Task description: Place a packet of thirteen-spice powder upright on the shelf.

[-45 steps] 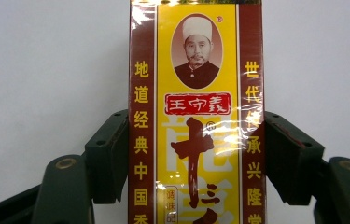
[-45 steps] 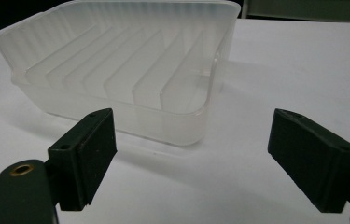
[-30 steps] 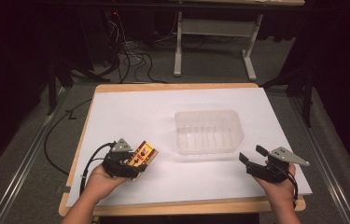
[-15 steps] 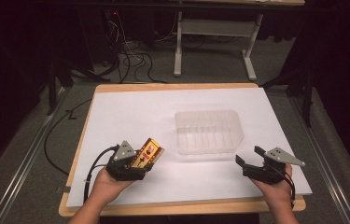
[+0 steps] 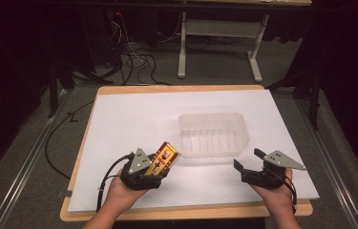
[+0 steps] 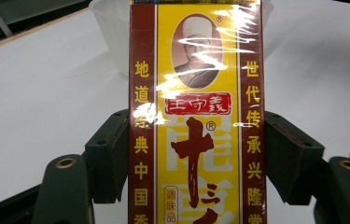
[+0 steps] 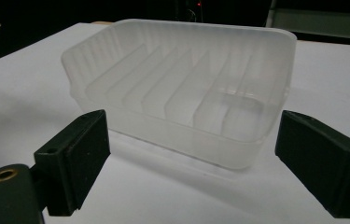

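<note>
The left claw (image 5: pixel 160 164) is clamped on a red-and-yellow seasoning box (image 5: pixel 163 157), its jaws pressing both long sides of the box. The box is held above the white tabletop (image 5: pixel 133 119), just left of the near-left corner of the clear plastic container (image 5: pixel 213 134), with its top end pointing toward that container. The right claw (image 5: pixel 248 161) stands apart with nothing between the jaws; they have just been opening. It sits near the container's near-right corner and faces the container without touching it.
</note>
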`<state>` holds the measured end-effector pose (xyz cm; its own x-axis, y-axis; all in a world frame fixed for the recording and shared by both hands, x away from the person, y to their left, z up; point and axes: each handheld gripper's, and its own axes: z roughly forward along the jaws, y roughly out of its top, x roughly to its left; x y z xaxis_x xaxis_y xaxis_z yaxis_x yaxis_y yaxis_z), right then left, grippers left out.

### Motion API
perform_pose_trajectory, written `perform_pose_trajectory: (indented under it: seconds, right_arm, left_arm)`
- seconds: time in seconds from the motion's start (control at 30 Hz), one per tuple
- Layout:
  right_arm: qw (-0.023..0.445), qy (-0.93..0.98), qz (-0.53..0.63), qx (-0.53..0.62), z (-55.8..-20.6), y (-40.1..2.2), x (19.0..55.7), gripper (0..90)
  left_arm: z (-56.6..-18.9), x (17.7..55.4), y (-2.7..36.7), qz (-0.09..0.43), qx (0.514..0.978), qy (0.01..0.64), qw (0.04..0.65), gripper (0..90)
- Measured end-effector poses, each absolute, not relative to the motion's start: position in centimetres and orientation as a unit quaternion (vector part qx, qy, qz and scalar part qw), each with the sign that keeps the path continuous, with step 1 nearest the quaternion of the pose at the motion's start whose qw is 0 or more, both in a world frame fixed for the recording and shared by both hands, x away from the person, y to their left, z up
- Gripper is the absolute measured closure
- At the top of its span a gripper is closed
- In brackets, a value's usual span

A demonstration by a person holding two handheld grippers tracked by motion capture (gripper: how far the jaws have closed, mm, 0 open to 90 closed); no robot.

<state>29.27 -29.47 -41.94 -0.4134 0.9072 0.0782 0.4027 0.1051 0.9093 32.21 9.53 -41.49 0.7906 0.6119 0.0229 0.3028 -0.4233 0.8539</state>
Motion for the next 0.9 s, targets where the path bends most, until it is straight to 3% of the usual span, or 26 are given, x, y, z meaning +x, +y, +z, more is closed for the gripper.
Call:
perform_pose_trajectory:
  seconds: [0.27,0.73,0.9]
  right_arm:
    - [0.256,0.699,0.480,0.464,-40.5,-27.5,30.2,5.4]
    - [0.259,0.691,0.499,0.454,-37.7,-25.1,33.1,10.7]
    - [0.247,0.683,0.514,0.457,-38.3,-25.1,32.9,12.1]
  left_arm:
    - [-41.2,32.1,8.0,0.184,0.823,0.268,0.467,32.6]
    - [-40.8,32.8,5.2,0.191,0.815,0.261,0.480,32.6]
    - [-41.5,32.3,4.6,0.200,0.819,0.252,0.475,32.6]
